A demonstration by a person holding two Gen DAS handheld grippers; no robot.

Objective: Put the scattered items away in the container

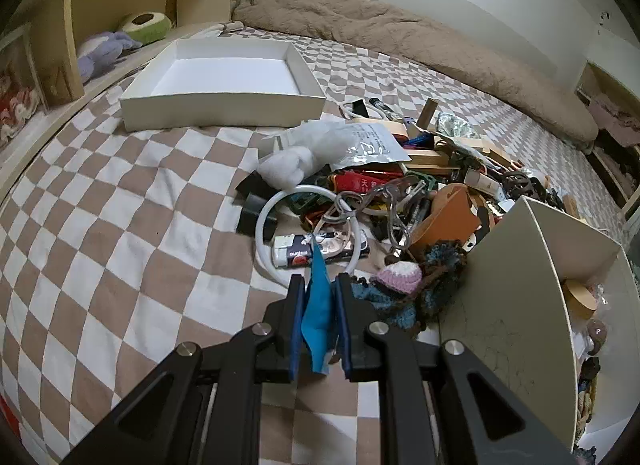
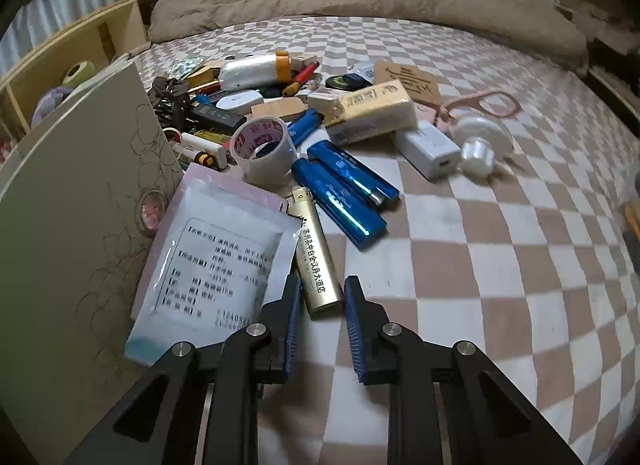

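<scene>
- Blue felt tag [image 1: 318, 305] pinched between the narrowed fingers of the left gripper [image 1: 319, 283], above the checkered bedspread [image 1: 120, 225].
- White cardboard box [image 1: 224, 105] well apart, behind the clutter.
- Right gripper [image 2: 322, 285] spread wide, astride the gold lighter [image 2: 316, 261].

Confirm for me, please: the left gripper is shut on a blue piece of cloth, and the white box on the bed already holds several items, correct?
Not quite. The left gripper is shut on the blue cloth, but the left wrist view shows the white box with nothing inside.
</scene>
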